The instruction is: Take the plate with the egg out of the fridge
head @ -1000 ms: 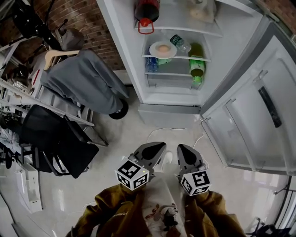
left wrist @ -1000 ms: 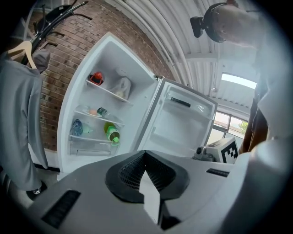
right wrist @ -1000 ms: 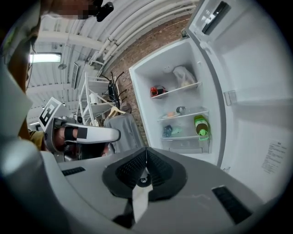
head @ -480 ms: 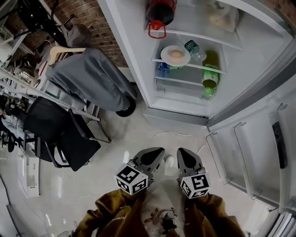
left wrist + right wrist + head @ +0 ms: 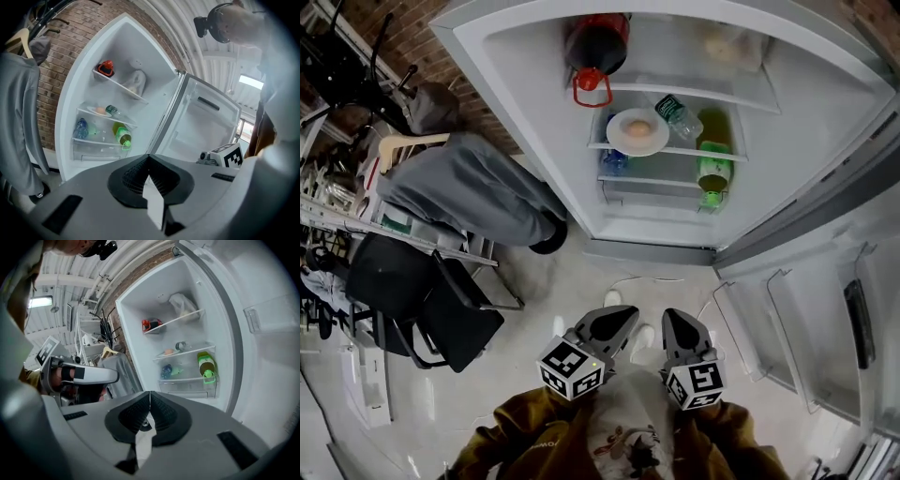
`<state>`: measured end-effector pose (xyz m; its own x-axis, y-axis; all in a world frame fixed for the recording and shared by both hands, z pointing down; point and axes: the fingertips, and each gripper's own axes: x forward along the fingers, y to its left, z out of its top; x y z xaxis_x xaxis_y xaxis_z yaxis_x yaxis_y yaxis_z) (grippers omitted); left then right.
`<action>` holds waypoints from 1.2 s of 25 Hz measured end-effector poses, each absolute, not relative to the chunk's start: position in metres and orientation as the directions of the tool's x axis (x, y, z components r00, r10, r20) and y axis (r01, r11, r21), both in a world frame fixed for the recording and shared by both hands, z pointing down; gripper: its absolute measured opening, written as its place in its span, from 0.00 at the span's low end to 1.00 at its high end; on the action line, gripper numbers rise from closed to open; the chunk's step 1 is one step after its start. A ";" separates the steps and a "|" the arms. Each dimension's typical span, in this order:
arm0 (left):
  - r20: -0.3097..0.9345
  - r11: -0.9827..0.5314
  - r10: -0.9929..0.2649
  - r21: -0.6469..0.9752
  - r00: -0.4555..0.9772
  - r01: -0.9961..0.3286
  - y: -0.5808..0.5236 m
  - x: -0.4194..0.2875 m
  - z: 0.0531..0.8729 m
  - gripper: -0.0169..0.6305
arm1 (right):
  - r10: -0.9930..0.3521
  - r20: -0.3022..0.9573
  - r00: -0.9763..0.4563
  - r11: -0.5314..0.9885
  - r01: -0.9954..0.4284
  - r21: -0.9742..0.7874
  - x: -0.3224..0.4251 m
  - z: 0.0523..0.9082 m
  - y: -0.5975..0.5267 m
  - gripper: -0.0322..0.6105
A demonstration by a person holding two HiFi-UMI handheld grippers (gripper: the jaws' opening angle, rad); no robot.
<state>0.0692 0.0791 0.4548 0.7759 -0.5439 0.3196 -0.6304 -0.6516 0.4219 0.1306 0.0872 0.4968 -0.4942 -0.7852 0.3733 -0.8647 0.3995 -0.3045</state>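
Egg (image 5: 638,127) on plate (image 5: 619,137) — probably middle shelf (image 5: 670,151)

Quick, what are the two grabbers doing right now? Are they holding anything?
Left gripper: closed, holding nothing.
Right gripper: closed, holding nothing.

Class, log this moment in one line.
fridge: open | plate with egg: on shelf, untouched | left tongs: shut, empty | right tongs: shut, empty

Middle fridge shelf (image 5: 673,150), top centre of frame, has the plate (image 5: 621,135) with the egg (image 5: 638,128) plus a clear bottle (image 5: 679,115). Lower shelf (image 5: 661,181) holds a blue bottle (image 5: 613,161) and a green bottle (image 5: 712,165).
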 end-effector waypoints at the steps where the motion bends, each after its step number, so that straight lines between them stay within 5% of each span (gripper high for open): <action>1: 0.315 -0.655 -0.541 0.424 0.780 -0.626 0.072 0.068 0.454 0.04 | -0.788 0.373 -0.490 0.400 -0.868 -0.295 0.129 0.494 0.081 0.06; 13: 0.225 -0.699 -0.463 0.501 0.857 -0.510 -0.003 0.059 0.447 0.04 | -0.818 0.346 -0.459 0.381 -0.884 -0.273 0.108 0.475 0.014 0.06; 30: 0.228 -0.823 -0.327 0.407 0.917 -0.395 -0.054 0.036 0.452 0.04 | -0.872 0.334 -0.358 0.280 -0.924 -0.259 0.066 0.476 -0.044 0.06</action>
<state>0.0358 -0.0536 0.4521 0.9171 -0.3271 0.2280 -0.3950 -0.8234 0.4075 0.0662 -0.0442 0.4756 -0.3581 -0.8720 0.3337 -0.9242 0.2804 -0.2592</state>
